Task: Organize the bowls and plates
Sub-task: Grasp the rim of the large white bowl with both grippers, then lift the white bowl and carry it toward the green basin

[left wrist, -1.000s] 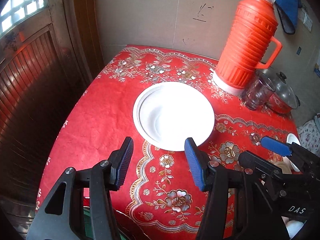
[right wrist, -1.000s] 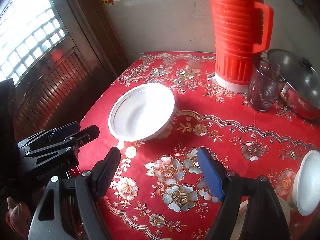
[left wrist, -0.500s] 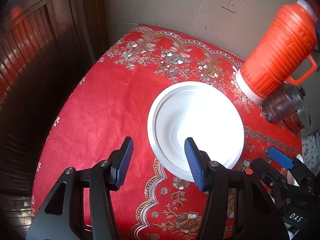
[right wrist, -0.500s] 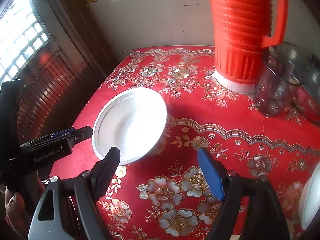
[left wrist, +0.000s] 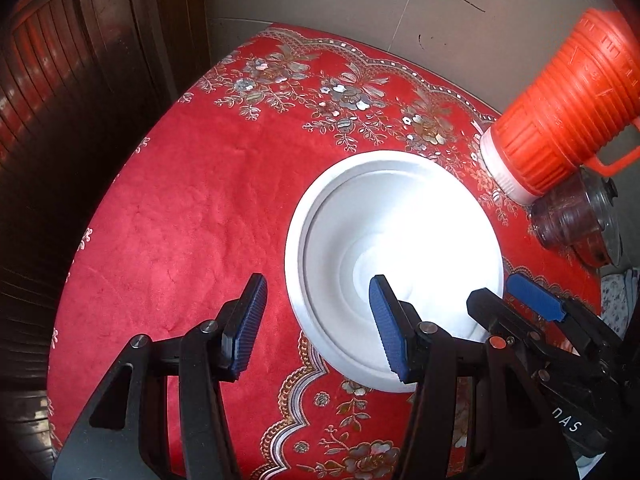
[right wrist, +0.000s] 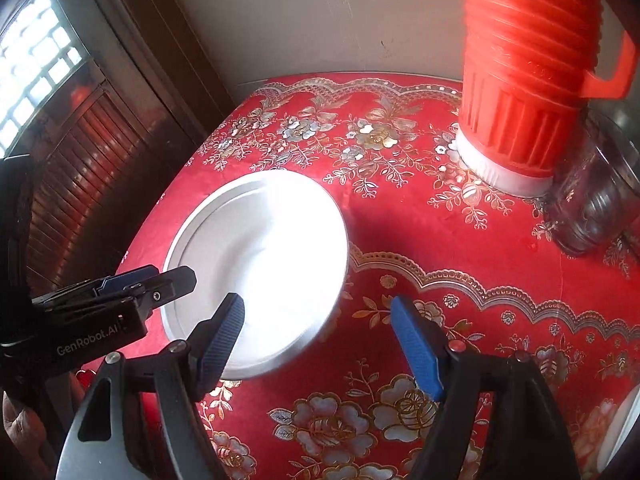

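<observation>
- A pale wall (right wrist: 320,20) stands behind the surface (left wrist: 180,208), marked with dark scribbles; a seam runs down it
- Dark wooden louvred panels (right wrist: 92,160) fill the left side
- A gridded window (right wrist: 36,68) above them glows with bright daylight
- The surface wears a red floral cloth

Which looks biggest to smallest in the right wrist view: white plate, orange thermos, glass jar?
1. white plate and orange thermos: about alike, and the thermos is cut off at the top, so unranked.
2. glass jar: clearly smallest, though partly hidden.
</observation>
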`<state>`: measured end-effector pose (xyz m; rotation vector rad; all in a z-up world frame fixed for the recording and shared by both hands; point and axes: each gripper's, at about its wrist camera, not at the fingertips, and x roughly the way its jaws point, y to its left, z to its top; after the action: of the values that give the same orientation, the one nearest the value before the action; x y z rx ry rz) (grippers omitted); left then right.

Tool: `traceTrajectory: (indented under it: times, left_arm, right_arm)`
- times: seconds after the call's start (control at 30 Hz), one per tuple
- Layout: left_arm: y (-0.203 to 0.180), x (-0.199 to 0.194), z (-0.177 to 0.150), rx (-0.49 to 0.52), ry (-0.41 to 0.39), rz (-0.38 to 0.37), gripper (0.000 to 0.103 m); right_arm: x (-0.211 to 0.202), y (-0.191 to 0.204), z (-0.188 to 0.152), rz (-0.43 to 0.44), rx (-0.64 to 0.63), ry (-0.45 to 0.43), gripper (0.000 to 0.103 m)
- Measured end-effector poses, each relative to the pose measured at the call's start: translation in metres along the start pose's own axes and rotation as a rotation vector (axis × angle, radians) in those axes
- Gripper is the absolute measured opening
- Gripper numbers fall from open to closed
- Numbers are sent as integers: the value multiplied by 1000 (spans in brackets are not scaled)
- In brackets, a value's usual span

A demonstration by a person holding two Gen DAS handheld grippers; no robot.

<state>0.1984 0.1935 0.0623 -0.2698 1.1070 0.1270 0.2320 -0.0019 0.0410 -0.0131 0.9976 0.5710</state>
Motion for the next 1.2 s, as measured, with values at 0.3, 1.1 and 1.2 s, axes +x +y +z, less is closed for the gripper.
traceTrajectory:
  times: [0.3, 1.1, 1.2]
  left_arm:
    - [-4, 17, -2, 26, 32, 24, 30]
    - [-22, -30, -42, 49, -1, -68, 17]
    - [-26, -41, -53, 61, -10, -80, 17]
  right_arm:
    - [8, 0, -2, -32, -26, 5, 38]
    - [-40, 10, -42, -77, -100, -75, 33]
    - [-54, 9, -52, -78, -99, -92, 34]
